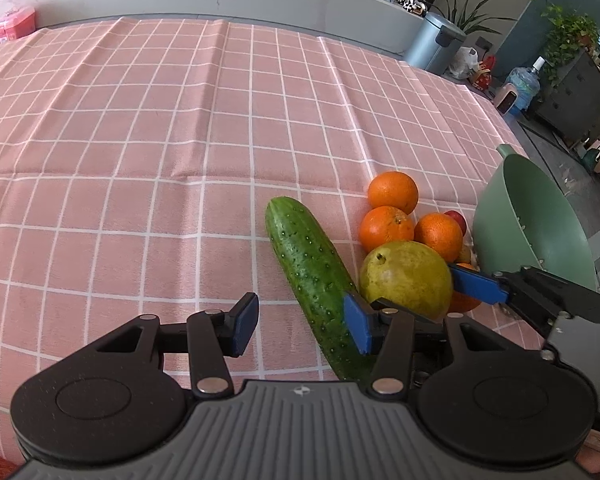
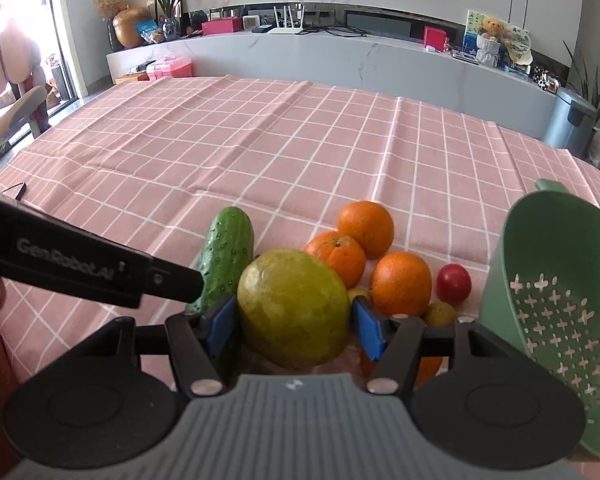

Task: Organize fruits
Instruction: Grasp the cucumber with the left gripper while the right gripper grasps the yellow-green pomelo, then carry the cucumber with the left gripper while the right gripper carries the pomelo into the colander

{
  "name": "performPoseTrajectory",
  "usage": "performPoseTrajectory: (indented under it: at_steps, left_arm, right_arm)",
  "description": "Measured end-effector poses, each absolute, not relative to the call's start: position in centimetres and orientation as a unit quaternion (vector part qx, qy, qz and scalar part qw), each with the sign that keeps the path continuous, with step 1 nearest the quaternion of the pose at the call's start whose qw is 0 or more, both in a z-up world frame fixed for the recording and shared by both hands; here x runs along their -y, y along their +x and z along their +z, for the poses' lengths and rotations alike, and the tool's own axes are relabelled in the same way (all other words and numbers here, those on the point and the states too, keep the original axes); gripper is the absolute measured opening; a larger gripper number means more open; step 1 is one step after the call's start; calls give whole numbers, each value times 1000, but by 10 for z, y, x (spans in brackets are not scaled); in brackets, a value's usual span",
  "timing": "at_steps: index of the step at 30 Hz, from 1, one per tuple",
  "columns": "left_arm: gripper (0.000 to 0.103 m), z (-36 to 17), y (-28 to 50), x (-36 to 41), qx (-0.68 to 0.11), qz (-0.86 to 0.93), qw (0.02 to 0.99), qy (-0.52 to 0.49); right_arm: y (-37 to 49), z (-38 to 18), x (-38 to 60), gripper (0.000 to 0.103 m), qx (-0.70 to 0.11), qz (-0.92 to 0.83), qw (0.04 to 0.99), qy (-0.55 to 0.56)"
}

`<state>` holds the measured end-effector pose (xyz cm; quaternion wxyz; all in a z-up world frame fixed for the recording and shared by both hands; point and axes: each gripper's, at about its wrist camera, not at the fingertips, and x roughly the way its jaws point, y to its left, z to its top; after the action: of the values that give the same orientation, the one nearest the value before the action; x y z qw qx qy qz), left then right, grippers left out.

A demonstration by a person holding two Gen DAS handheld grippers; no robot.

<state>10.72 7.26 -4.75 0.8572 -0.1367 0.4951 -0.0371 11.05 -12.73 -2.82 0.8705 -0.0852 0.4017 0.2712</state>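
The right tongs [image 2: 294, 326] pinch a large yellow-green pear-like fruit [image 2: 294, 306] between blue pads, near the bench's right edge. The left tongs [image 1: 302, 324] are spread, one pad touching a long bumpy green cucumber [image 1: 310, 266]. Three round oranges [image 2: 366, 228] and a small red tomato [image 2: 454, 283] lie behind the pear on the pink checked cloth [image 2: 260, 140], beside a tilted green perforated plastic colander [image 2: 556, 304].

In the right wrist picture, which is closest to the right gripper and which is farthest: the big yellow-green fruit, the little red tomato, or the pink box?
1. Yellow-green fruit: between the right gripper's fingers.
2. Red tomato: farther right, beside the green colander.
3. Pink box: far back left, beyond the tablecloth.
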Motion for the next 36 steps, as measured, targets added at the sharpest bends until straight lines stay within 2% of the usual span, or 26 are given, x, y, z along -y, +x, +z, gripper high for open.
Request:
performPoseTrajectory:
  at_steps: [14,17,19,20,30,36]
  left_arm:
    - [64,-60,139,-51,-532,-29,831,-158]
    - [60,-64,145,-43,-536,-26,830,-151]
    - [49,-66,146,-40,-538,-30,828,-156]
    - [48,-67,146,-39,-539,-30,827,-159]
    - [44,-65,140,-36,-535,-21,833,-139]
    - [43,-50,111,-45,-507,-23,850,-138]
  right_arm:
    - [94,2,158,59,-390,247,884,-75]
    - [93,1,164,59,-395,242,883,-72]
    - [92,1,166,59,-395,239,884,-70]
    - [92,2,167,59,-394,238,885,-70]
    - [91,9,177,59,-386,232,891,-58]
    - [88,21,184,59,-370,228,899,-57]
